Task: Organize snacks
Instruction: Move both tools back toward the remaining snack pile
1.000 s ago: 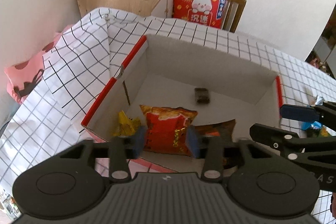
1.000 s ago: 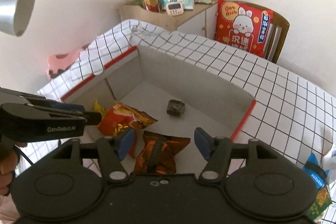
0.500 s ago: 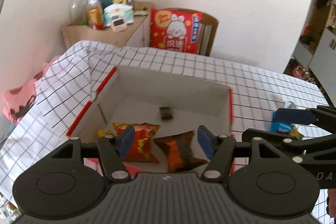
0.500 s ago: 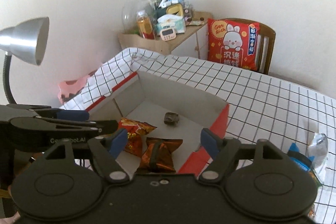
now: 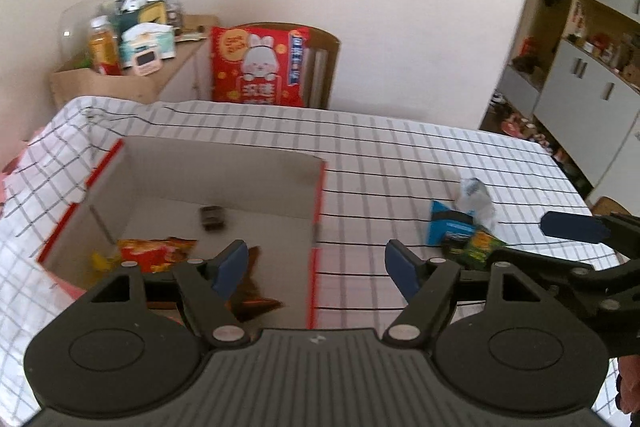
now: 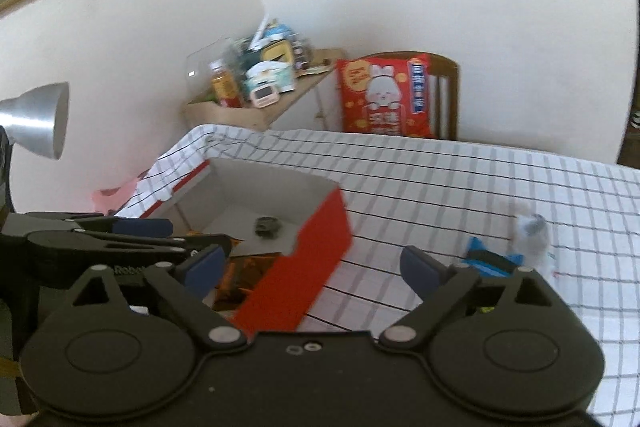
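Both tongs have pulled up and back from the box (image 5: 316, 187) over the last second, and your view has swung right toward the open worktop (image 5: 400, 155). The left tongs (image 5: 316, 261) stand apart and hold nothing; a second ago they framed the red chip bag (image 5: 156, 253), which now lies free on the box floor. The right tongs (image 6: 312, 263) are likewise apart and empty.

Inside the box you now have the red chip bag, a brown bag (image 5: 252, 291) beside it, a yellow packet (image 5: 102, 261) at the left wall and a small dark item (image 5: 212, 217) near the back.

Judged from this, the last deposit is complete. Three snacks remain on the worktop right of the box, touching one another: a blue packet (image 5: 446, 223), a green packet (image 5: 478, 247) and a clear wrapper (image 5: 474, 197). Direct the next pick there.
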`<state>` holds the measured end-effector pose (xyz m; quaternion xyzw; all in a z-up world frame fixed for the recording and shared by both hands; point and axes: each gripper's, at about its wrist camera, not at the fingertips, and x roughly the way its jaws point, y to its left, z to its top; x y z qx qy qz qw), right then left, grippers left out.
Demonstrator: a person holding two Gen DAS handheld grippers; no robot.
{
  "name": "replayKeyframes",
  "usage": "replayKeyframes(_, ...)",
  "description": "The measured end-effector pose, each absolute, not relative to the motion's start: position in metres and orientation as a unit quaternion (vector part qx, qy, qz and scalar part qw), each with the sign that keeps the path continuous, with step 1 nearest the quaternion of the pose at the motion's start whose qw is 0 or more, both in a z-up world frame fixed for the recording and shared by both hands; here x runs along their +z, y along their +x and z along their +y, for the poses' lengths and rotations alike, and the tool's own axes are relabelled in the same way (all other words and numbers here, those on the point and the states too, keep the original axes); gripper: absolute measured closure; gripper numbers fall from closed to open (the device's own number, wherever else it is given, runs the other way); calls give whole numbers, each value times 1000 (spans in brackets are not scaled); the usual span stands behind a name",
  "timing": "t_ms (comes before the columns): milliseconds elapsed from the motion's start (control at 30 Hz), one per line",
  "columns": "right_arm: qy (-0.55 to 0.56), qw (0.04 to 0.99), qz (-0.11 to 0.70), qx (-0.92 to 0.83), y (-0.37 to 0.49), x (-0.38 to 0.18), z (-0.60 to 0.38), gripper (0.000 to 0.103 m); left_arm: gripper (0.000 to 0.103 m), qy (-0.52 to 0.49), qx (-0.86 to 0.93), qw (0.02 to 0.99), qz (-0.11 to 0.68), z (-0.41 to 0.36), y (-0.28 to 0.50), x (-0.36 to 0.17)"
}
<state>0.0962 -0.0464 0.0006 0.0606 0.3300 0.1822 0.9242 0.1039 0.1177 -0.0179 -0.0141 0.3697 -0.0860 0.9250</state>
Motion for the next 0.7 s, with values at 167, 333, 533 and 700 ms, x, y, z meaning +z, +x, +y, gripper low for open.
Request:
replayKeyframes(167, 77, 935, 312, 152, 78, -9, -89, 0, 28, -10, -108, 920, 377, 90, 104, -25)
replayKeyframes(333, 69, 940, 319, 96, 67, -27, -128, 0, 28, -1, -121, 914, 387, 62, 107, -36)
replayKeyframes(533, 74, 935, 342, 53, 59, -46, -169, 0, 28, 16, -141, 904, 403, 27, 115, -50)
replayKeyframes(700, 53, 929, 363, 51, 60, -61, -177, 3, 28, 33, -165, 896, 412, -5, 127, -62)
